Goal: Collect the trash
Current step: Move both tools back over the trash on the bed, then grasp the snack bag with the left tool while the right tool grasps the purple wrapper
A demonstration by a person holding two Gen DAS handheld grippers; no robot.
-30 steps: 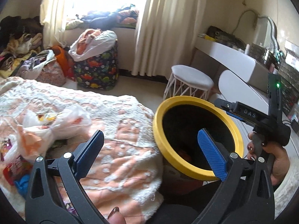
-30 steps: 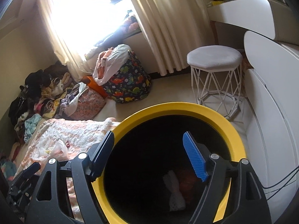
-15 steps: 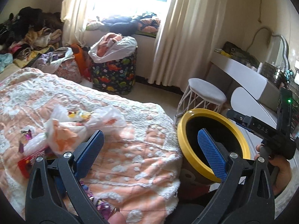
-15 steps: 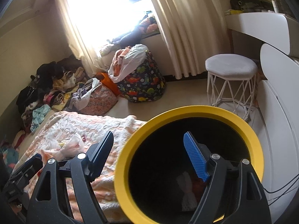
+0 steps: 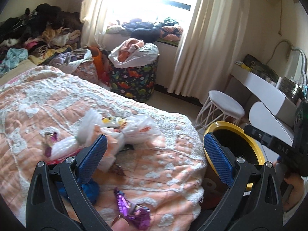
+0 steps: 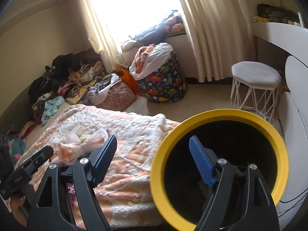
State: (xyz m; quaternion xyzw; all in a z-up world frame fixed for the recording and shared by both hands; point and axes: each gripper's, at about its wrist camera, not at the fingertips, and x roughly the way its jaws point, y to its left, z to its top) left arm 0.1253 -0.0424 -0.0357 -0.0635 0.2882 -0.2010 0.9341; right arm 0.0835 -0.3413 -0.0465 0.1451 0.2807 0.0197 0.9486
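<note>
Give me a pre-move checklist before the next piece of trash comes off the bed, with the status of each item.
1. Left gripper jaws open and empty: ok.
2. Right gripper jaws open and empty: ok.
3. Trash in view on the blanket: white plastic bag and purple wrapper: ok.
4. Yellow-rimmed bin beside the bed with its mouth clear: ok.
5. Room left in the bin: cannot tell, the inside is dark.
6. Blue item under the left jaw is trash: cannot tell.
</note>
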